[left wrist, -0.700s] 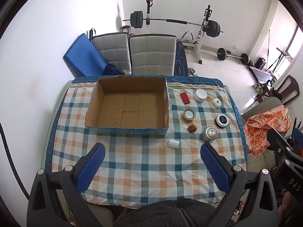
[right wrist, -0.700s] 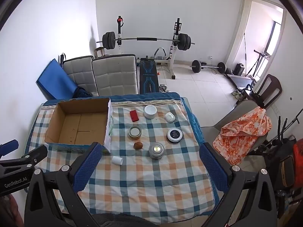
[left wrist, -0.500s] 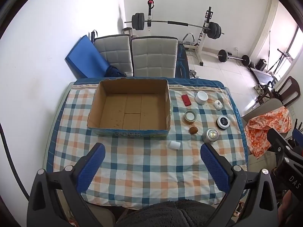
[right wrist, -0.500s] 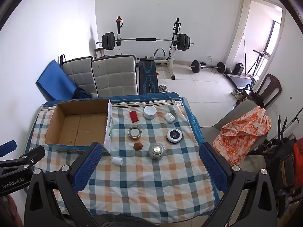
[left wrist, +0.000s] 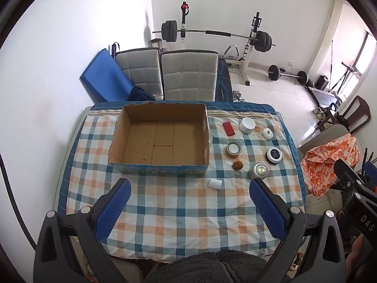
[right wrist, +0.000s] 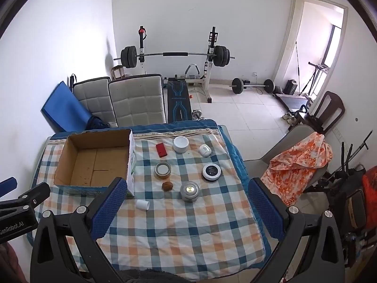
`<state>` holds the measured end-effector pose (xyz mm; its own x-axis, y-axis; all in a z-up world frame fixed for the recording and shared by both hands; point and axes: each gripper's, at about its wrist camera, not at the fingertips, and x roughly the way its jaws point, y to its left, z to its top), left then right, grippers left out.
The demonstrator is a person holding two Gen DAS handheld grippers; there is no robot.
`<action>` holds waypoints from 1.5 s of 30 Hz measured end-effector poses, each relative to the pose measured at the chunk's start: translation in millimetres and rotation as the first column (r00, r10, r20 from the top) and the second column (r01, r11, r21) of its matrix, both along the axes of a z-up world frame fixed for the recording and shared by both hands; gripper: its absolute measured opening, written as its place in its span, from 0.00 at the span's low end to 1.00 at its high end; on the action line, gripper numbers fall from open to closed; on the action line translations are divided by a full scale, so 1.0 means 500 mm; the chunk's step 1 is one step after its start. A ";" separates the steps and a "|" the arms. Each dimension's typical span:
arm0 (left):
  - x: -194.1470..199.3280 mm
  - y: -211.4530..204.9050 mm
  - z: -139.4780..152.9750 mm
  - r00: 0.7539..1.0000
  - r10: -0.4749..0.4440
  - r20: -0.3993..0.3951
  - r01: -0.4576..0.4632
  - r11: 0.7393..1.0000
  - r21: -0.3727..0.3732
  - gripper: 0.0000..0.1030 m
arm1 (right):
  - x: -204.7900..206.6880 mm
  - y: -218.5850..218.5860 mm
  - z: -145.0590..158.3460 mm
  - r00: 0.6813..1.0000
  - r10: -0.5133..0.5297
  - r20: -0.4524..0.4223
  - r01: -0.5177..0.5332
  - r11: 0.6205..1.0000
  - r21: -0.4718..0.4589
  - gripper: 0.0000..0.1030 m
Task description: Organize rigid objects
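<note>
An empty cardboard box [left wrist: 160,139] [right wrist: 94,158] sits on the left of a checked tablecloth. To its right lie several small objects: a red block [left wrist: 227,128] [right wrist: 161,150], a white bowl [left wrist: 247,125] [right wrist: 181,144], a small white device [left wrist: 268,133] [right wrist: 205,150], a tape roll [left wrist: 233,147] [right wrist: 162,169], a round black-topped puck [left wrist: 273,155] [right wrist: 211,171], a brown nut-like piece [left wrist: 237,165] [right wrist: 167,185], a silver push light [left wrist: 259,170] [right wrist: 189,190] and a white cylinder [left wrist: 215,184] [right wrist: 142,204]. My left gripper [left wrist: 188,208] and right gripper [right wrist: 186,208] hover open and empty high above the table's near edge.
Two grey padded chairs [left wrist: 188,77] and a blue mat [left wrist: 103,80] stand behind the table. A barbell rack [right wrist: 174,56] is at the far wall. A chair with orange cloth [right wrist: 299,162] stands right of the table. The white wall is close on the left.
Both grippers have drawn back and up a little, so the table looks slightly lower and smaller. Nothing on the table has moved.
</note>
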<state>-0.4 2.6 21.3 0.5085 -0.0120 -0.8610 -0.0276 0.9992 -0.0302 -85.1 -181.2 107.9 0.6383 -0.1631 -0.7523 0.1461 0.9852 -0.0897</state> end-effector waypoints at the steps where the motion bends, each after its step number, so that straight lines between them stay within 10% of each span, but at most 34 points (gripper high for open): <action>1: 0.000 0.000 0.002 1.000 0.000 0.001 0.000 1.000 -0.001 1.00 | -0.001 0.000 0.001 1.000 -0.001 0.002 0.001 1.000 0.000 1.00; 45: -0.019 -0.012 0.030 0.998 0.006 0.058 -0.007 1.000 0.019 1.00 | -0.016 0.001 0.024 0.999 0.006 0.035 -0.006 1.000 -0.011 1.00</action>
<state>-9.9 -3.2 36.4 0.5573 0.0080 -0.8303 -0.0331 0.9994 -0.0126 -93.2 -180.7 119.8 0.6655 -0.1671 -0.7275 0.1437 0.9851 -0.0948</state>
